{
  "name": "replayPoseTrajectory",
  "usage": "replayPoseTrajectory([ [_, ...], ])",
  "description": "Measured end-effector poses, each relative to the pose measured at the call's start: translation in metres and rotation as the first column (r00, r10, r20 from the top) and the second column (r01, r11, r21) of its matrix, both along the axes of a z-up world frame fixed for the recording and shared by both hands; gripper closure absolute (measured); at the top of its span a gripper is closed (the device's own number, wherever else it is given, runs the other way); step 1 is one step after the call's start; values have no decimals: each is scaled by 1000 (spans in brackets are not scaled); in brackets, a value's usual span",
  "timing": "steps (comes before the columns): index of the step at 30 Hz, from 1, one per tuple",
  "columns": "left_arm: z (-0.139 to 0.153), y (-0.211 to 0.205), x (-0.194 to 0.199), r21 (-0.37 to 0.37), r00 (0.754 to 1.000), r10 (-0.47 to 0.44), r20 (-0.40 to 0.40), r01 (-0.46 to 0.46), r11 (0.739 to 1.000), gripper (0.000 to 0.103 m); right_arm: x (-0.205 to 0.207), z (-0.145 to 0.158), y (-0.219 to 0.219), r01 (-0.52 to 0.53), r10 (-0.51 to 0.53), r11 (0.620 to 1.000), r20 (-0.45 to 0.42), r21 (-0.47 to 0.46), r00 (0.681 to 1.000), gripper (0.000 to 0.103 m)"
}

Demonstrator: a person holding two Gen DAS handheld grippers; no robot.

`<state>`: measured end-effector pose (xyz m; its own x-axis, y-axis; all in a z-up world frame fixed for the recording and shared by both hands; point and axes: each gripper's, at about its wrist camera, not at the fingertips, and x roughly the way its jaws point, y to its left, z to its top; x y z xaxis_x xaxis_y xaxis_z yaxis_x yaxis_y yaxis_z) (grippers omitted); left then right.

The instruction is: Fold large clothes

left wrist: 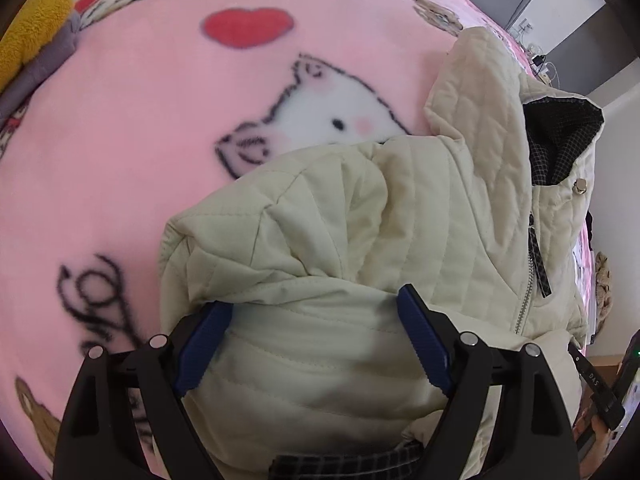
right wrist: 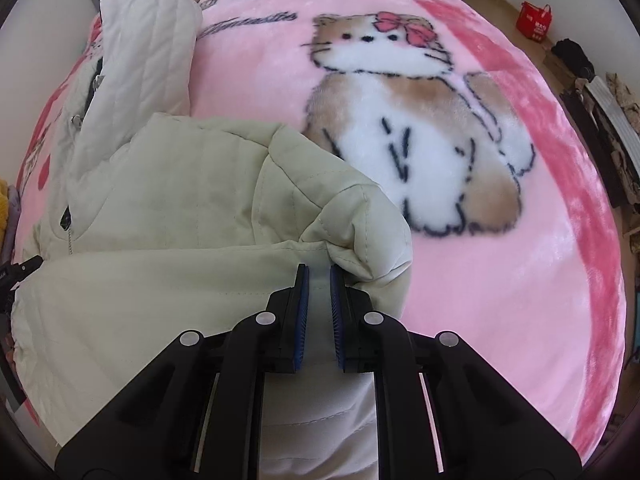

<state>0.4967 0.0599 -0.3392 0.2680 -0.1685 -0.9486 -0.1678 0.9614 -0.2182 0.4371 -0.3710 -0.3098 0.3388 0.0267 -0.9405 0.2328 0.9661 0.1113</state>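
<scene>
Item under work: one cream quilted jacket (left wrist: 420, 208), lying on a bed covered by a pink cat-print blanket (left wrist: 140, 128). The hood (left wrist: 480, 92) lies at the far end of the jacket. Nearer than the hood, the body is bunched, with a lower portion already doubled over toward the zipper (left wrist: 528, 292).

Left claw (left wrist: 316, 320): spread wide, straddling a fold, gripping nothing. Right claw (right wrist: 319, 276): clenched on a pinch of the jacket edge.

Assessment: folding is partly done; the bundle is loose and uneven, and further folds and flattening remain.
</scene>
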Motion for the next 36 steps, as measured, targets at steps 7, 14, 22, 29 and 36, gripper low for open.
replayPoseTrajectory([
  [7, 63, -4, -3, -40, 995, -64, 77, 68, 997, 9, -19, 84, 18, -81, 62, 995, 259, 63, 964, 52],
  [14, 117, -33, 78, -74, 969, -223, 108, 231, 970, 5, 65, 131, 38, -209, 128, 958, 356, 198, 926, 28],
  [22, 59, -77, 228, -99, 975, -215, -45, 210, 973, 5, 223, 74, 20, -78, 1, 908, 184, 411, 983, 28],
  [29, -17, -84, 272, -332, 964, -147, -221, 67, 941, 5, 252, 16, 17, -12, -32, 816, 64, 578, 997, 14],
  [36, -44, -100, 270, -322, 961, -133, -244, 49, 945, 5, 267, -3, 42, -134, 127, 834, 50, 535, 991, 95],
])
